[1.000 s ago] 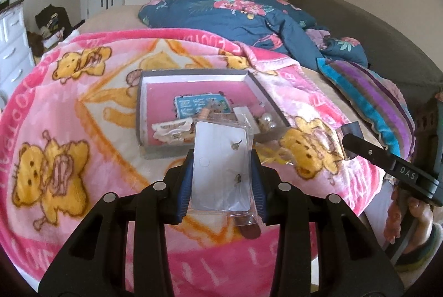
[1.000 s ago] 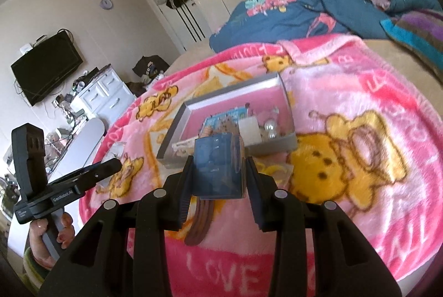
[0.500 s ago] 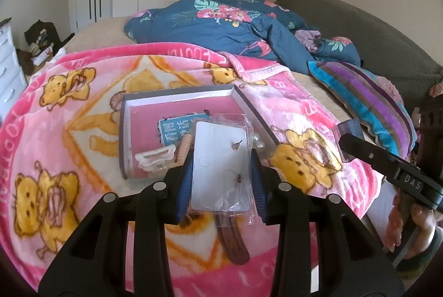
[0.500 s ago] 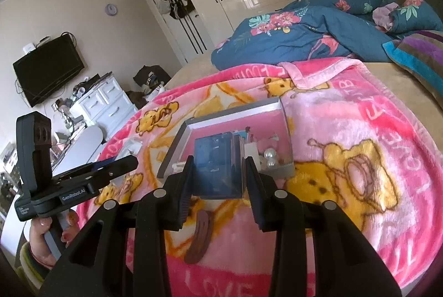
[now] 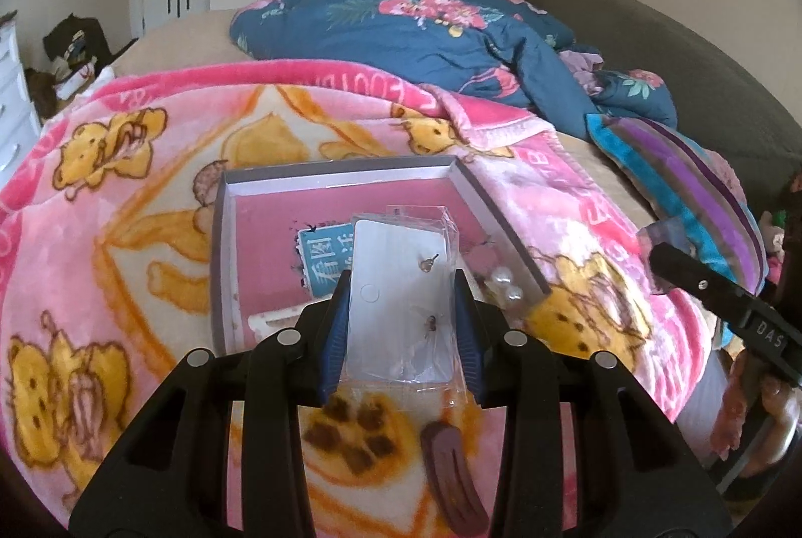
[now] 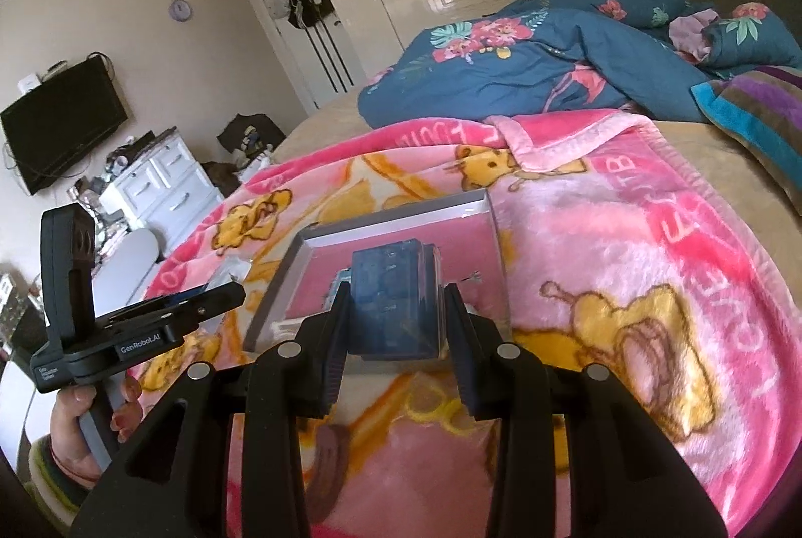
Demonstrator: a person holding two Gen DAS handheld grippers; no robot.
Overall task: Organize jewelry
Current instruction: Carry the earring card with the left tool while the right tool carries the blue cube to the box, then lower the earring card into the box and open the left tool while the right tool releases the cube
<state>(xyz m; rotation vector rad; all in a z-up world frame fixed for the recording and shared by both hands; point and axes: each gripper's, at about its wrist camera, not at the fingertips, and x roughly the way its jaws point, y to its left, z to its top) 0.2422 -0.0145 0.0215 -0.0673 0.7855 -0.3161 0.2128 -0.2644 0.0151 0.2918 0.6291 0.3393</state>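
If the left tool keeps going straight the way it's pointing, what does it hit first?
Probably the gray tray lying on the pink blanket, around the blue card inside; depth is unclear. The left tool is clamping an earring packet.

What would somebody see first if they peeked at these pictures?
Probably the bright pink teddy-bear blanket spread over the bed, with a grey tray of trinkets on it. Right up close, the left tool grips a clear packet with a white earring card, and the right tool grips a see-through blue box. Behind lies a rumpled blue flowery duvet.

The grey tray [image 5: 220, 247] is bare pink at upper left; a blue card [image 5: 323, 254] and pearls [image 5: 504, 282] crowd its lower right.
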